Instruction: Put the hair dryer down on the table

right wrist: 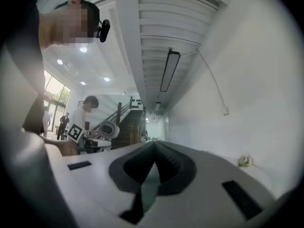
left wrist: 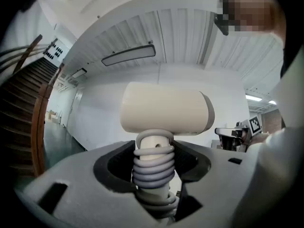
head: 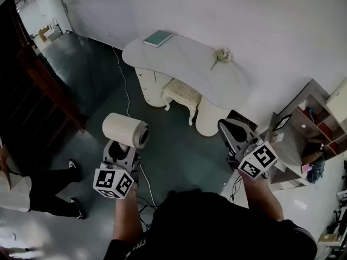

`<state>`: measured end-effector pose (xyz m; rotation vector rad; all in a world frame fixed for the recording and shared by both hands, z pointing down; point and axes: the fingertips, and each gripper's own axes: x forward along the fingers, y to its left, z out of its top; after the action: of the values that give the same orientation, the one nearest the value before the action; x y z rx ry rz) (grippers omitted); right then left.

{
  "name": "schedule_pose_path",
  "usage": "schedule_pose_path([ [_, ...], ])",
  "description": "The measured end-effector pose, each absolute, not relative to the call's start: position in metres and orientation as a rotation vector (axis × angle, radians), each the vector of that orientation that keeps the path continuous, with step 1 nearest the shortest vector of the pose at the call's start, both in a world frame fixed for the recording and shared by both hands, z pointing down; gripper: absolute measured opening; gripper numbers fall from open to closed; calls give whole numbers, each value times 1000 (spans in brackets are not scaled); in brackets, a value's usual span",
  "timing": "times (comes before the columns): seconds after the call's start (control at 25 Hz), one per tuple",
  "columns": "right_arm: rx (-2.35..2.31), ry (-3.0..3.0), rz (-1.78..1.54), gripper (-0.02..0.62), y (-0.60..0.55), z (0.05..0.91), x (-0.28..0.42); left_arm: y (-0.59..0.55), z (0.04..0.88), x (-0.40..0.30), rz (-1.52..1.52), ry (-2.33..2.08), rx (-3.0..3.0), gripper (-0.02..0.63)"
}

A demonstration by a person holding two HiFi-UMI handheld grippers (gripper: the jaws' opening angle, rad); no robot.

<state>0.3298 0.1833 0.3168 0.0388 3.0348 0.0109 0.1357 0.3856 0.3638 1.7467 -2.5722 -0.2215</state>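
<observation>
A cream hair dryer (head: pixel 126 130) is held up in the air over the floor, well short of the white table (head: pixel 179 69). My left gripper (head: pixel 121 149) is shut on its handle. In the left gripper view the dryer's barrel (left wrist: pixel 166 110) lies crosswise above the jaws. Its handle, wound with a grey cord (left wrist: pixel 153 171), stands upright between the pads of the left gripper (left wrist: pixel 153 158). My right gripper (head: pixel 232 130) hangs to the right with nothing in it. In the right gripper view its jaws (right wrist: pixel 154 145) meet at the tips.
On the table lie a teal book (head: pixel 158 38) at the far left and a small flower (head: pixel 221 55) at the right. A white stool (head: pixel 181 93) is tucked under its front edge. A shelf unit (head: pixel 303 140) stands at the right; a person (head: pixel 32 191) stands at the lower left.
</observation>
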Motion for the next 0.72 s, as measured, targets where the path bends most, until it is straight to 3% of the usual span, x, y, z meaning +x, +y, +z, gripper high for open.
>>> schedule_pose_path([
  [0.72,154,3017,-12,5,162,311,378,343,346,192,-191,-2580,1750,236],
])
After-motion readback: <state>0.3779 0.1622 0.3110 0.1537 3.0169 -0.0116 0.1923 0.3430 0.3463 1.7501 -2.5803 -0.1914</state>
